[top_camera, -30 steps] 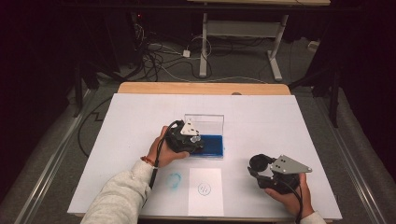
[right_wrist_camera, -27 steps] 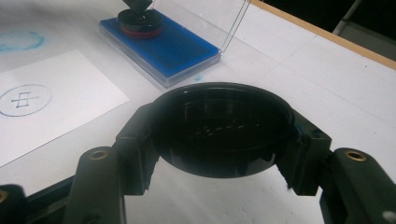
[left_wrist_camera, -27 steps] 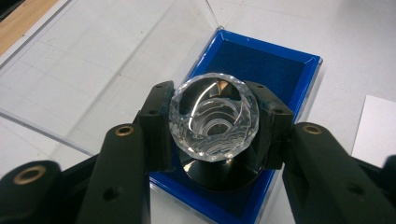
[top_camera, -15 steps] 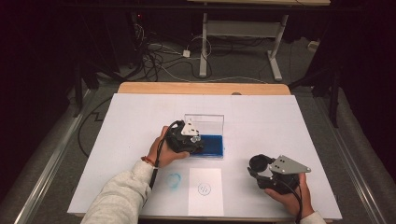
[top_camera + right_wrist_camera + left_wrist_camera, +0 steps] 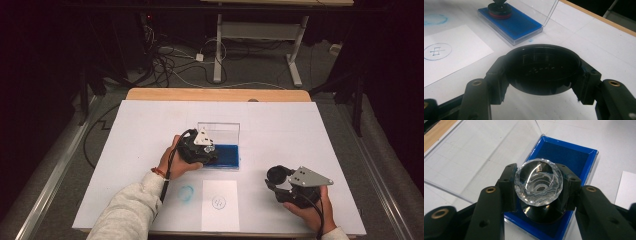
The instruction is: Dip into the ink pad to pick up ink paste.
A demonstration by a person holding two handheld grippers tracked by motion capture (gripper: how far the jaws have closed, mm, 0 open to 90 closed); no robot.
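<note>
Over the blue ink pad (image 5: 571,157), left gripper (image 5: 538,186) clamps a stamp (image 5: 538,182).

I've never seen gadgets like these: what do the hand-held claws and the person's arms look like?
Both claws, left and right, are black with a grey three-cornered plate on top, a black cable and brass-ringed holes in the jaws. The left arm wears a light grey sleeve and a red wristband.
</note>
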